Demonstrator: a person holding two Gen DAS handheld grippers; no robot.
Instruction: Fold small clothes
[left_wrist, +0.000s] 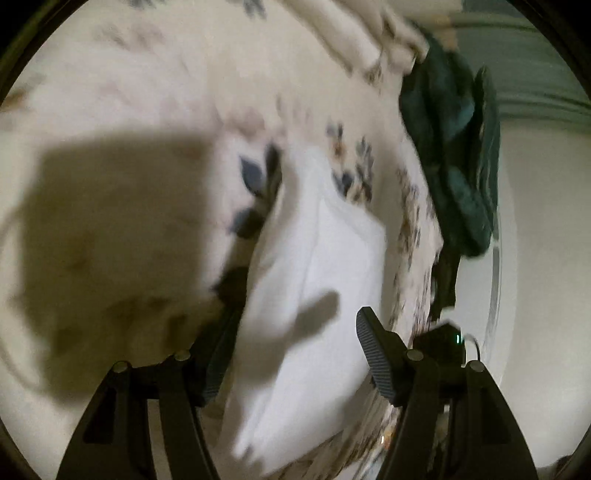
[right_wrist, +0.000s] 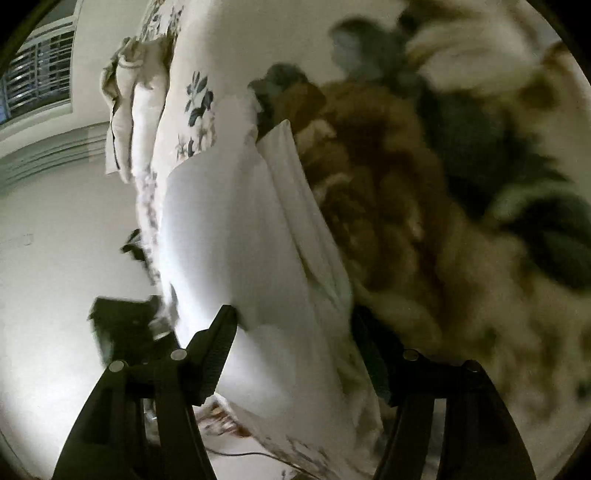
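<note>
A white garment (left_wrist: 317, 280) lies partly folded on a floral bedspread (left_wrist: 155, 85); the view is motion-blurred. My left gripper (left_wrist: 295, 332) is open, its fingers on either side of the garment's near part, just above it. In the right wrist view the same white garment (right_wrist: 236, 236) lies on the bed. My right gripper (right_wrist: 295, 332) is open, its left finger (right_wrist: 218, 350) against the cloth's edge and its right finger partly hidden in shadow behind the cloth.
A dark green cloth (left_wrist: 454, 158) is heaped at the bed's right edge. Cream pillows (right_wrist: 129, 107) lie at the far end. A black device (right_wrist: 125, 325) sits by the bed edge. Pale floor (right_wrist: 62, 229) lies beyond.
</note>
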